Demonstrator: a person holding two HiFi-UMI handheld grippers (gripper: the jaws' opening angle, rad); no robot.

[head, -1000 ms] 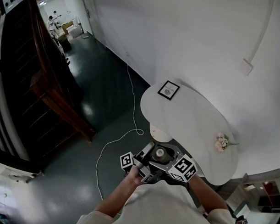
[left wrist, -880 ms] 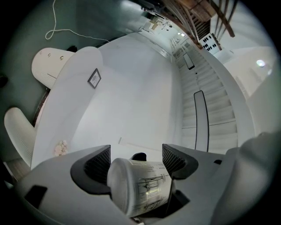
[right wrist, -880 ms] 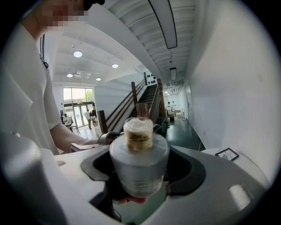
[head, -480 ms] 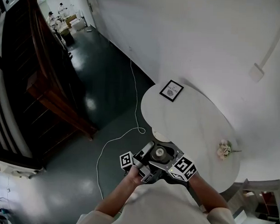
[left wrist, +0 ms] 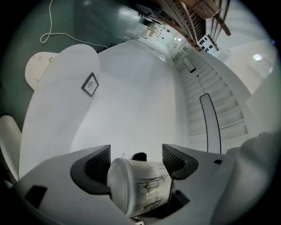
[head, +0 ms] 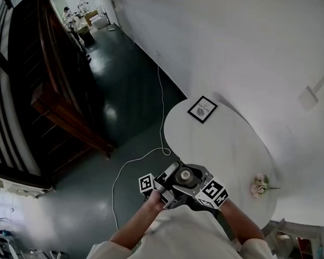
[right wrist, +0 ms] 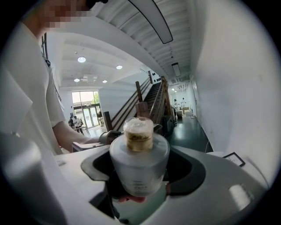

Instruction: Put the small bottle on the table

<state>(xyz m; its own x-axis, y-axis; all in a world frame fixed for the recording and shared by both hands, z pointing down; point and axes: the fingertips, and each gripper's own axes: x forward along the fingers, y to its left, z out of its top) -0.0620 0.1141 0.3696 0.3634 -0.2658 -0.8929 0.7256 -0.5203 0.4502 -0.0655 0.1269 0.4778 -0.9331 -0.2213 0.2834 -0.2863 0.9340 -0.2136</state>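
small bottle held between both grippers, table ahead and to the right

the left gripper was closed on a small bottle. the white labelled body was pressed by both pads and the flat base was turned toward that camera. the right gripper was also clamped on a bottle body, with the long axis run along the jaws and the cap pointed away from the camera. only one round bottle top was seen between the two grippers in the head view, so both were judged to be on the same bottle. this was not settled by the frames.

the pair was held close to the chest, over the dark floor. the white table lay ahead and to the right of the grippers, its near edge just beyond them in the head view. the right hand was judged the nearer one to the tabletop. for the coming move, the bottle was judged to need carrying forward and right, with the base turned down before release.

the bottle was the only container seen. the body was opaque, the cap was on, and the contents could not be told. on the table a picture frame stood at the far end and a small bunch of flowers lay near the right edge, well apart. bare top was left between them. a white cable was trailed over the floor to the left.
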